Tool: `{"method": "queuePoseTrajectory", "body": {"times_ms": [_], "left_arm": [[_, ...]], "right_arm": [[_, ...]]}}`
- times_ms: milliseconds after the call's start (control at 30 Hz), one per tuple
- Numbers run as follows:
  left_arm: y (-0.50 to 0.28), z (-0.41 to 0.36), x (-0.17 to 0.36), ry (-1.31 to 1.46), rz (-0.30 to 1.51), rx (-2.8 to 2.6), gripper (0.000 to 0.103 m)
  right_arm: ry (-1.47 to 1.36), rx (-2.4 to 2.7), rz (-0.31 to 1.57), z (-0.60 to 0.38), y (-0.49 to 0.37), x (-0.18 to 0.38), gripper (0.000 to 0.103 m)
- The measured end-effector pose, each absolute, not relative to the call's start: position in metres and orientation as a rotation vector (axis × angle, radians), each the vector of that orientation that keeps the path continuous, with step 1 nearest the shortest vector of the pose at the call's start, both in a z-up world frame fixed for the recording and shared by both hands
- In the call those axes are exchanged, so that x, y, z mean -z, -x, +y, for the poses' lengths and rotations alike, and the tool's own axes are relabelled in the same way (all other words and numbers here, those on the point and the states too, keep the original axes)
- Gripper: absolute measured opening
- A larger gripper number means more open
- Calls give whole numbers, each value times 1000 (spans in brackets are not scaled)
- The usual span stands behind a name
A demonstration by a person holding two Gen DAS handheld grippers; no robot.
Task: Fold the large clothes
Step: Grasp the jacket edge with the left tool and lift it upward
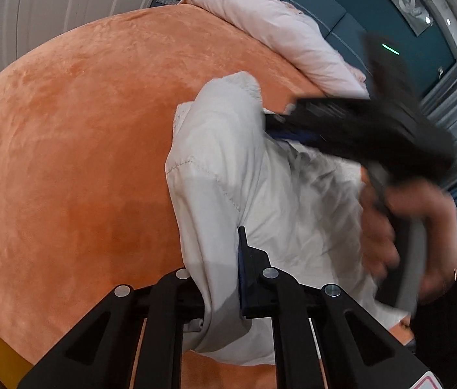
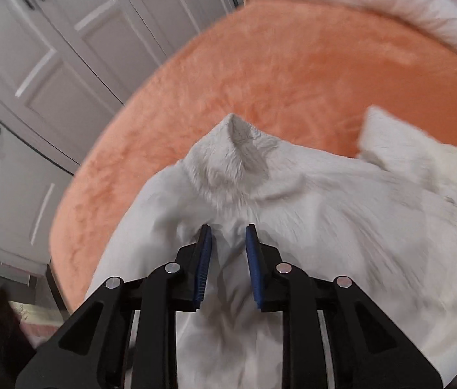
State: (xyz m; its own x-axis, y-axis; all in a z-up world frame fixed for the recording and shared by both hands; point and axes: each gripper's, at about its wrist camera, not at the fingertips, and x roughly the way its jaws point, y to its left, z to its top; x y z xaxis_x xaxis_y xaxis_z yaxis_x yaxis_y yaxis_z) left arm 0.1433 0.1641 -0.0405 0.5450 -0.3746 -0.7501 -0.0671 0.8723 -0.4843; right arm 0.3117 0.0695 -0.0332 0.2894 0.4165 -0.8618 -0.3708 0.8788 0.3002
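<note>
**One white garment on orange bed cover, both grippers on it**

Left to right, left wrist view: one orange plush bed cover (image 1: 76, 149) fills the left and centre. On it, one white fleece-lined garment (image 1: 215, 168), bunched, stitched seam visible, fuzzy lining showing at the top edge. Left gripper (image 1: 225, 278) at bottom centre: jaws nearly closed, a fold of the white garment clamped between them; only one blue-padded finger is visible, the other is hidden by fabric. Behind, one pale pink quilt (image 1: 277, 32) heaped at the far edge of the cover. Far right: right gripper (image 1: 280, 123), blurred, tip on the garment, held by one hand (image 1: 422, 227).

Right wrist view: white panelled cabinet doors (image 2: 43, 74) on the left, several, with dark handles. Centre: the garment's fuzzy collar stands up in a peak. Right gripper below it: two blue pads (image 2: 205, 259), narrow gap, a ridge of white fabric between them; cannot tell whether the pads press on it. Picture motion-blurred.
</note>
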Motion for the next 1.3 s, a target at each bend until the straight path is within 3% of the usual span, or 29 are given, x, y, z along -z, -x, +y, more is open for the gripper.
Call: {"method": "queuePoseTrajectory", "body": {"times_ms": [67, 200, 333, 433, 533, 633, 667, 700, 733, 1067, 1300], "left_arm": [[-145, 166, 47, 492, 997, 192, 8], [-151, 175, 61, 532, 1026, 192, 8], [-153, 178, 66, 553, 1028, 195, 12], [-152, 179, 69, 587, 1031, 163, 27], [-152, 179, 71, 643, 1033, 147, 34], [-157, 173, 66, 641, 1031, 133, 34], [-157, 171, 63, 640, 1029, 132, 33], [-157, 168, 58, 640, 1021, 134, 26], [-156, 166, 49, 632, 1002, 138, 10], [-132, 110, -52, 479, 857, 258, 3], [-121, 27, -100, 310, 795, 359, 3]], "right_arm": [[-50, -459, 1163, 69, -336, 41, 17], [-187, -224, 972, 22, -350, 11, 20], [-191, -296, 870, -23, -282, -20, 20], [-78, -257, 858, -53, -216, -21, 20], [-62, -177, 869, -100, -159, -14, 21], [-118, -124, 888, -133, -123, -6, 21], [-137, -116, 894, -142, -118, -4, 21], [-158, -103, 907, -151, -116, 2, 21], [-170, -98, 919, -155, -115, 8, 21], [-167, -110, 947, -158, -122, 55, 20], [-204, -140, 948, -162, -127, 67, 18]]}}
